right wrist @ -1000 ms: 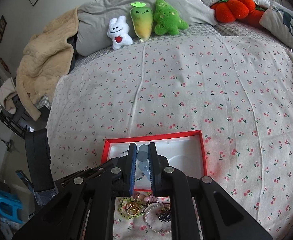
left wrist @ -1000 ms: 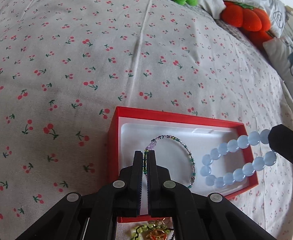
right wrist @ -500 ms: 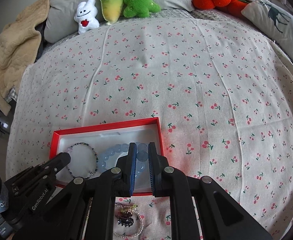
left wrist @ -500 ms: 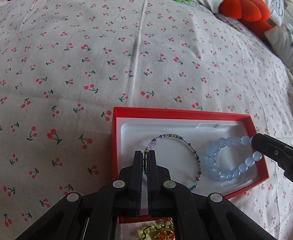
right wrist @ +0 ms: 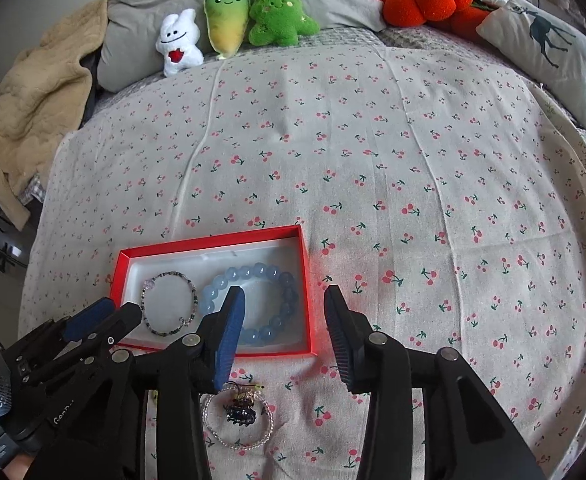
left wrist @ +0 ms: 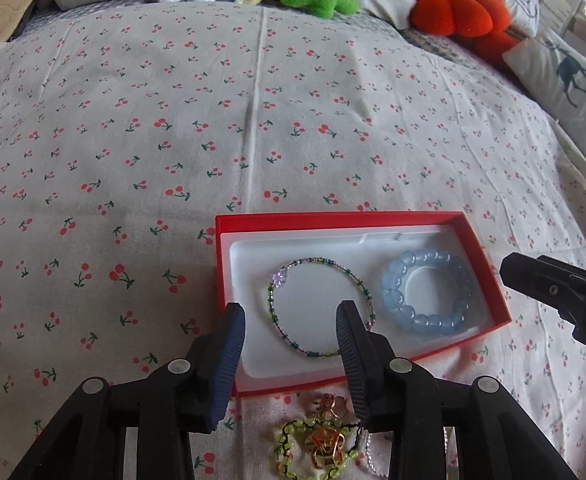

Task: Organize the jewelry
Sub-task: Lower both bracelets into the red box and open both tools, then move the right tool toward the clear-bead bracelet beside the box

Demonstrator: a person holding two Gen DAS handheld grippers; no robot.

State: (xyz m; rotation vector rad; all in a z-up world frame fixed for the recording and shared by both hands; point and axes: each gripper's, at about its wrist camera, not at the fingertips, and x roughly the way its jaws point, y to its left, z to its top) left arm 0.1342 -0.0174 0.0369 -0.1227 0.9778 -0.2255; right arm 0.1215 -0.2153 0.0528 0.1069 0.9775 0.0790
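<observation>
Both bracelets, clamped a second earlier, lay released in the red box (left wrist: 339, 220): thin beaded bracelet (left wrist: 319, 306) at 9 o'clock, blue bead bracelet (left wrist: 427, 290) at 3 o'clock, apart, presumably to avoid tangling. Left gripper (left wrist: 291, 322) and right gripper (right wrist: 279, 306) had just opened, empty. Loose jewelry pile (left wrist: 321, 438) waited on the bed at 6 o'clock, uncountable.

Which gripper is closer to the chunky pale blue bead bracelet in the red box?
Right. The right gripper hangs open over the chunky pale blue bead bracelet, one finger across it. The left gripper sits open over the thin seed-bead bracelet beside it.
</observation>
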